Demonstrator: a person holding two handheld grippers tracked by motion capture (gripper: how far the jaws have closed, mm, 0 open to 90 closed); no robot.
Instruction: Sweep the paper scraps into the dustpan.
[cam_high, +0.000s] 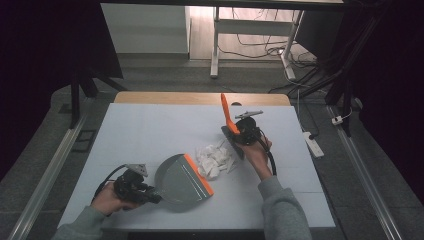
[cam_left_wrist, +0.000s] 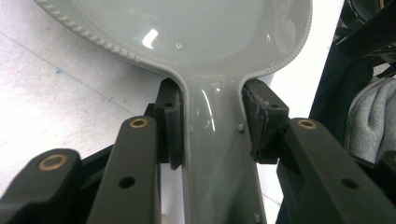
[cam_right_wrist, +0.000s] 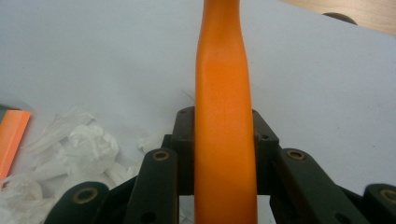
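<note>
Two clamped grippers: left gripper (cam_left_wrist: 212, 126) on grey dustpan (cam_high: 181, 178), right gripper (cam_right_wrist: 223, 140) on orange-handled brush (cam_high: 228, 116).

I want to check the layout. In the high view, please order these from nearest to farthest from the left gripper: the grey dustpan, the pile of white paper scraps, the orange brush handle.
1. The grey dustpan: held by the left gripper, at front left.
2. The pile of white paper scraps: just past the dustpan's orange lip, mid-table.
3. The orange brush handle: farthest, held by the right gripper.

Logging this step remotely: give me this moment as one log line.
left gripper: shut on dustpan handle | right gripper: shut on brush handle | paper scraps: on table between them, not yet in dustpan
</note>
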